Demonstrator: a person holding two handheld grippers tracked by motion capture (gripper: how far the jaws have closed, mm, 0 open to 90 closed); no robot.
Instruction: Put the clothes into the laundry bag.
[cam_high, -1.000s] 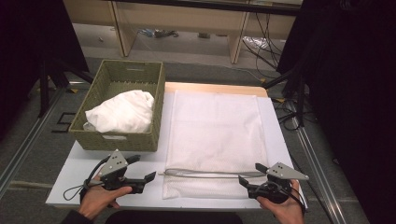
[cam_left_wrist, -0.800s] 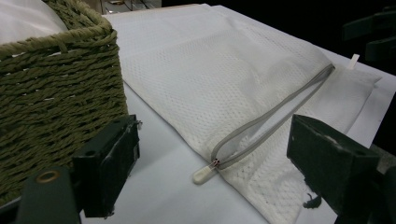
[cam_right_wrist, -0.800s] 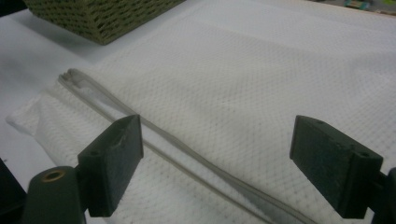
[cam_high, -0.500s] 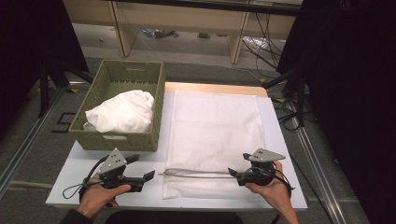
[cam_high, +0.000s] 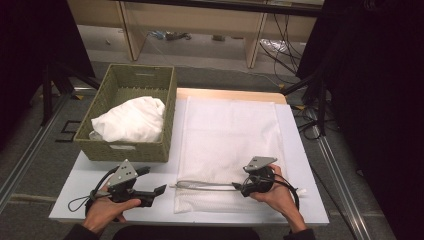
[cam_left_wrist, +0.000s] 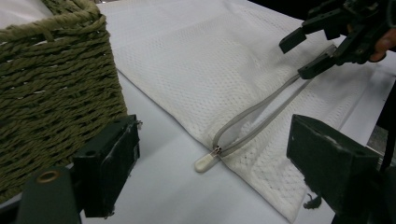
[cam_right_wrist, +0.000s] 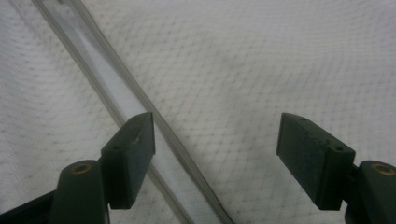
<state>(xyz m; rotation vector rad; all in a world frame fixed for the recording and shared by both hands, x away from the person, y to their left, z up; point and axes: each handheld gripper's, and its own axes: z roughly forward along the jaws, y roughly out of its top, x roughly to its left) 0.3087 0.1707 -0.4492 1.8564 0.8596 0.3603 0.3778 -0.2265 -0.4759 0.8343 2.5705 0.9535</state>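
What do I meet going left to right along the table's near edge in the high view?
Left gripper → zipper pull → grey zipper on the mesh bag → right gripper.

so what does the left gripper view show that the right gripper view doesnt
Left gripper view: the woven olive basket, the white zip pull at the mesh bag's near edge, bare white table, and the right gripper at the zip's far end, jaws open. Right gripper view: a close look at its own jaws apart over the mesh. Both: the white mesh laundry bag and its grey open zip.
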